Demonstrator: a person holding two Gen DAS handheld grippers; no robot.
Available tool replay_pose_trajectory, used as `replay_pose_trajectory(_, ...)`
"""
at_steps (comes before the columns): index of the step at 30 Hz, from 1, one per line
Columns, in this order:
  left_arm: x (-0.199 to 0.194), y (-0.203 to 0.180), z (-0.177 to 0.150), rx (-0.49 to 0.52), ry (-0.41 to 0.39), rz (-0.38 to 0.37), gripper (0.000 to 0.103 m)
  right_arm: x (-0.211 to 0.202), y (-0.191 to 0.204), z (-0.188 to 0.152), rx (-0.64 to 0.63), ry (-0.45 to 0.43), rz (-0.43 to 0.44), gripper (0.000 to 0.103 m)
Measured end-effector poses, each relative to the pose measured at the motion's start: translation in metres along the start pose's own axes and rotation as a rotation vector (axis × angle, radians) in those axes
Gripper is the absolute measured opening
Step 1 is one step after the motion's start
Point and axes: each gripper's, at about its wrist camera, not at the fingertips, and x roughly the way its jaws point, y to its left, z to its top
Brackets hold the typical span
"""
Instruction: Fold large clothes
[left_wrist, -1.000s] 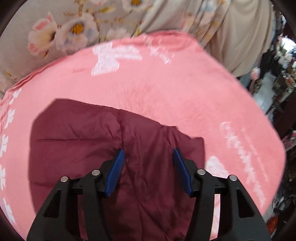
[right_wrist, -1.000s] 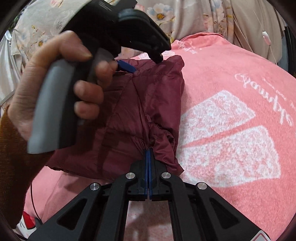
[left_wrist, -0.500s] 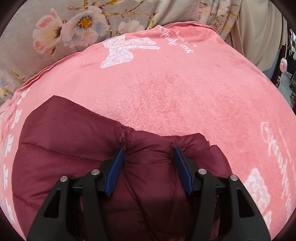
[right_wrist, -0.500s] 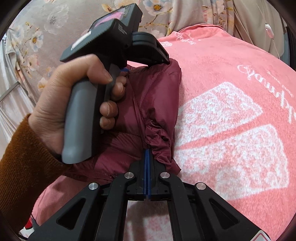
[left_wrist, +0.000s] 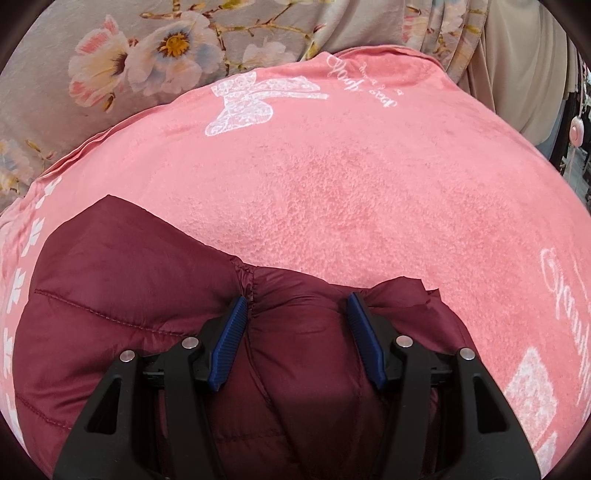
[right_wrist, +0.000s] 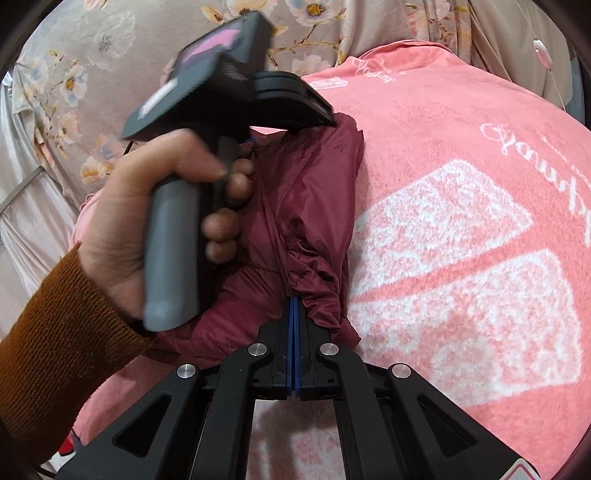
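Jaws of the left gripper (left_wrist: 295, 321) stand apart, pressed down on the maroon jacket (left_wrist: 122, 295); jaws of the right gripper (right_wrist: 294, 325) are together, clamped on a bunched edge of it. The jacket, quilted and slick with stitched seams, lies at lower left of the left wrist view on a fuzzy pink blanket (left_wrist: 369, 192) with white prints. The left hand (right_wrist: 147, 221), blurred, hides part of the jacket.
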Motion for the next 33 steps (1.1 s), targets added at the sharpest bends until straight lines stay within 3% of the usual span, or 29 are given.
replay_pose_trajectory(2,-0.011,0.007,0.001,-0.021,-0.007,-0.023,0.056,-0.016,0.002,0.004,0.0,-0.027,-0.007,0.008)
replay_pose_trajectory(3,-0.022,0.015,0.0,-0.047,-0.016,-0.044,0.057,-0.025,0.003,0.006,0.001,-0.048,-0.013,0.023)
replay_pose_trajectory(4,-0.034,0.023,0.0,-0.073,-0.026,-0.062,0.064,-0.035,0.004,0.009,0.003,-0.075,-0.025,0.05)
replay_pose_trajectory(5,-0.051,0.037,-0.002,-0.107,-0.041,-0.081,0.069,-0.042,0.005,0.012,0.006,-0.099,-0.037,0.061)
replay_pose_trajectory(6,-0.068,0.051,-0.004,-0.133,-0.061,-0.095,0.082,-0.052,0.006,0.016,0.014,-0.142,-0.057,0.071)
replay_pose_trajectory(7,-0.086,0.066,-0.007,-0.157,-0.087,-0.093,0.093,-0.056,0.006,0.019,0.017,-0.163,-0.063,0.072)
replay_pose_trajectory(10,-0.118,0.108,-0.018,-0.208,-0.127,-0.057,0.098,-0.055,0.005,0.04,0.037,-0.165,-0.045,0.079)
replay_pose_trajectory(13,-0.121,0.156,-0.032,-0.287,-0.045,-0.104,0.098,-0.036,-0.002,0.054,0.096,-0.114,-0.013,0.08)
replay_pose_trajectory(17,-0.098,0.209,-0.069,-0.43,0.067,-0.2,0.098,-0.008,-0.009,0.061,0.18,-0.037,0.036,0.08)
replay_pose_trajectory(19,-0.087,0.218,-0.083,-0.468,0.101,-0.262,0.098,0.005,-0.01,0.058,0.203,0.002,0.055,0.08)
replay_pose_trajectory(22,-0.07,0.226,-0.1,-0.551,0.128,-0.413,0.098,0.018,-0.007,0.053,0.219,0.033,0.071,0.08)
replay_pose_trajectory(26,-0.051,0.216,-0.106,-0.582,0.158,-0.555,0.098,0.032,-0.008,0.044,0.271,0.041,0.106,0.08)
replay_pose_trajectory(30,-0.043,0.21,-0.106,-0.601,0.168,-0.578,0.098,0.037,0.001,0.044,0.252,0.031,0.137,0.057)
replay_pose_trajectory(32,-0.051,0.207,-0.105,-0.579,0.151,-0.554,0.09,0.036,0.01,0.048,0.215,0.019,0.133,0.039)
replay_pose_trajectory(33,-0.057,0.205,-0.103,-0.558,0.138,-0.533,0.081,0.032,0.017,0.05,0.182,0.004,0.12,0.03)
